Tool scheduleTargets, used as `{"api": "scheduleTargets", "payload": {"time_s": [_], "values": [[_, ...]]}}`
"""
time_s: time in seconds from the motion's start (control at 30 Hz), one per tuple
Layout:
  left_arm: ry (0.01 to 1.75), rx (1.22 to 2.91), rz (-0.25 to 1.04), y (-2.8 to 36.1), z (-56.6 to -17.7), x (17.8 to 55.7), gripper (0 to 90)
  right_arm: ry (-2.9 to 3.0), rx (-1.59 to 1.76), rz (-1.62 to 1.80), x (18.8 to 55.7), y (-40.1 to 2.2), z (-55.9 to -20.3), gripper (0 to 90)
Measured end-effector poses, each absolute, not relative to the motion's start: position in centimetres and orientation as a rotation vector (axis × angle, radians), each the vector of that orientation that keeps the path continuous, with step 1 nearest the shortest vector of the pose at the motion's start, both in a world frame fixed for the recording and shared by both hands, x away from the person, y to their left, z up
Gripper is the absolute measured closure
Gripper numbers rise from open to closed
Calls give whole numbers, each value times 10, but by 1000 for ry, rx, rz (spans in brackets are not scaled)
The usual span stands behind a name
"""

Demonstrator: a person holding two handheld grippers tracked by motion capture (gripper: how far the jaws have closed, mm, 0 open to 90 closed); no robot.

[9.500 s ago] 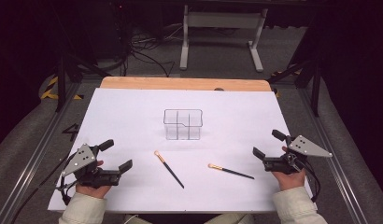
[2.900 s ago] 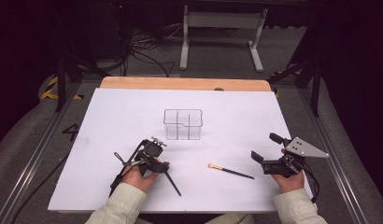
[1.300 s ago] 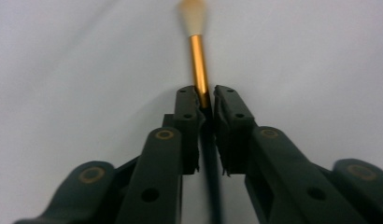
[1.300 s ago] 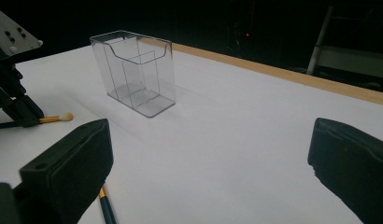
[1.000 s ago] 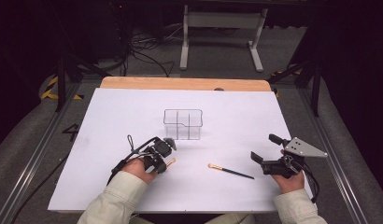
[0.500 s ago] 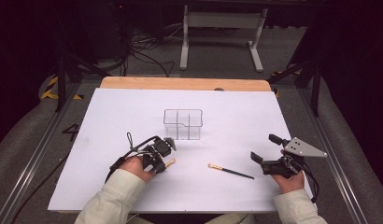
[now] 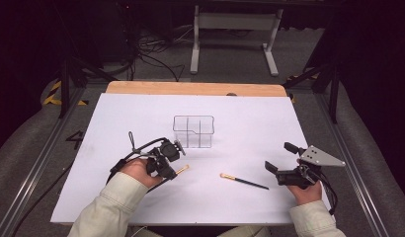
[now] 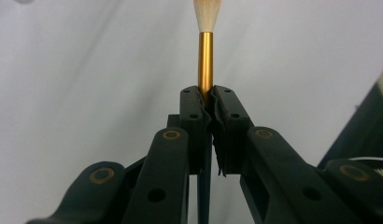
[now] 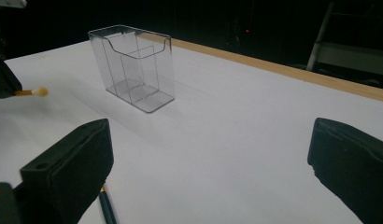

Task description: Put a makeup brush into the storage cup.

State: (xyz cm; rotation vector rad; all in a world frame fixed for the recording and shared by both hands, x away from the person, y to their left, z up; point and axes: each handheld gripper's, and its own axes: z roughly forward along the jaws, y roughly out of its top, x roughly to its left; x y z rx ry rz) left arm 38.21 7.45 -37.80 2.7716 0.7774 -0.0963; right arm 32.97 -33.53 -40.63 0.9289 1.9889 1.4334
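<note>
Brush clamped at its gold ferrule by left gripper, bristle tip poking out rightward, just short of clear organizer. Second brush flat on white table beside right gripper, jaws spread wide, empty. Best approach, likely: lift clear, tip handle downward, lower straight into one compartment, then release.

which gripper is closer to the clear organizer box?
Left. The left gripper, shut on a brush, sits just in front-left of the clear organizer box. The right gripper, open, is well off to the box's right, near the table edge.
</note>
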Motion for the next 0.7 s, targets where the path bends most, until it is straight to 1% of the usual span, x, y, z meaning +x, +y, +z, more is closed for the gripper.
{"api": "scheduleTargets", "payload": {"time_s": [0.17, 0.43, 0.47, 0.5, 0.7], "values": [[735, 2739, -77, 77, -364, 383, 832, 1992, 936, 1429, 329, -336, -407, 6], [672, 2582, -22, 88, -337, 384, 832, 1987, 948, 1426, 327, -338, -408, 6], [672, 2582, -22, 88, -337, 384, 831, 1986, 951, 1427, 327, -338, -409, 6], [652, 2537, -4, 92, -331, 384, 831, 1985, 953, 1427, 327, -339, -409, 6], [607, 2427, 26, 99, -321, 384, 832, 1987, 960, 1426, 326, -340, -410, 6]]}}
